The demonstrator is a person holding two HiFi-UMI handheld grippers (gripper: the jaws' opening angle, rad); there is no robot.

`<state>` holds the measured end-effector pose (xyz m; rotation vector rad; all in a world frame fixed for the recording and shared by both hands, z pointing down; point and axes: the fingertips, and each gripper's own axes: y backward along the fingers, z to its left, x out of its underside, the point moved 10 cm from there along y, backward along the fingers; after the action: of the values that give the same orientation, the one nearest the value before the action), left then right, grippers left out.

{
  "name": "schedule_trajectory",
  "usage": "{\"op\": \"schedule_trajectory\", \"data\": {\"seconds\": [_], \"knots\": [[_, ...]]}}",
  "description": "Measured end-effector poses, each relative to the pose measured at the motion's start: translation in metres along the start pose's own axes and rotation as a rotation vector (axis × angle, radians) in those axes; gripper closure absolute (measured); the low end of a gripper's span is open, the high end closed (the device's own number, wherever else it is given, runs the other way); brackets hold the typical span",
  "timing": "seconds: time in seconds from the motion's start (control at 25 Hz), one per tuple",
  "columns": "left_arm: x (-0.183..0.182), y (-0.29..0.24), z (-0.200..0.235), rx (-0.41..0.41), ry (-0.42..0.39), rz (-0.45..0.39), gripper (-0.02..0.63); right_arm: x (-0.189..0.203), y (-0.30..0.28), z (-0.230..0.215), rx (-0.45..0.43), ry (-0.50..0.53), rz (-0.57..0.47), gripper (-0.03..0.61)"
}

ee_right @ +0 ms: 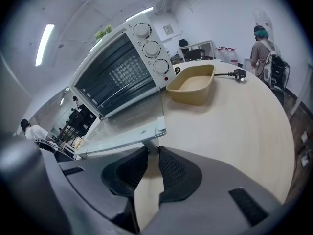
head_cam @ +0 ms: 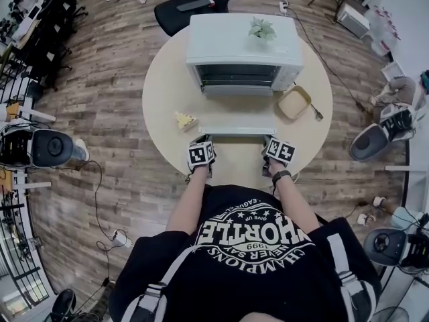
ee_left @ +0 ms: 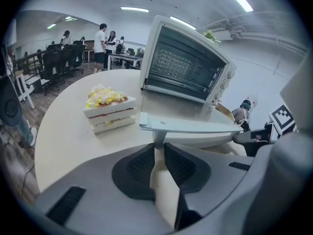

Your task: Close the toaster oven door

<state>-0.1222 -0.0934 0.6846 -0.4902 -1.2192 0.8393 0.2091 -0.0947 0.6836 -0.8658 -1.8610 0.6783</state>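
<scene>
A white toaster oven stands at the back of a round table. Its glass door lies open and flat toward me, with the handle bar along the near edge. My left gripper is at the handle's left end; its jaws are shut on the handle's left post under the bar. My right gripper is at the right end, and its jaws are shut on the right post below the door's corner. The oven's inside looks empty.
A slice of layered cake sits left of the door. A tan tray and a power plug lie right of the oven. A small plant tops the oven. An office chair stands behind the table.
</scene>
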Motion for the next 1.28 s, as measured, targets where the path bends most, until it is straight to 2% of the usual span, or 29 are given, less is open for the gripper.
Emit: {"op": "schedule_trajectory", "data": {"seconds": [1.28], "knots": [[-0.006, 0.005, -0.003, 0.042, -0.04, -0.015, 0.534, -0.01, 0.013, 0.006, -0.012, -0.004, -0.003, 0.486]]}}
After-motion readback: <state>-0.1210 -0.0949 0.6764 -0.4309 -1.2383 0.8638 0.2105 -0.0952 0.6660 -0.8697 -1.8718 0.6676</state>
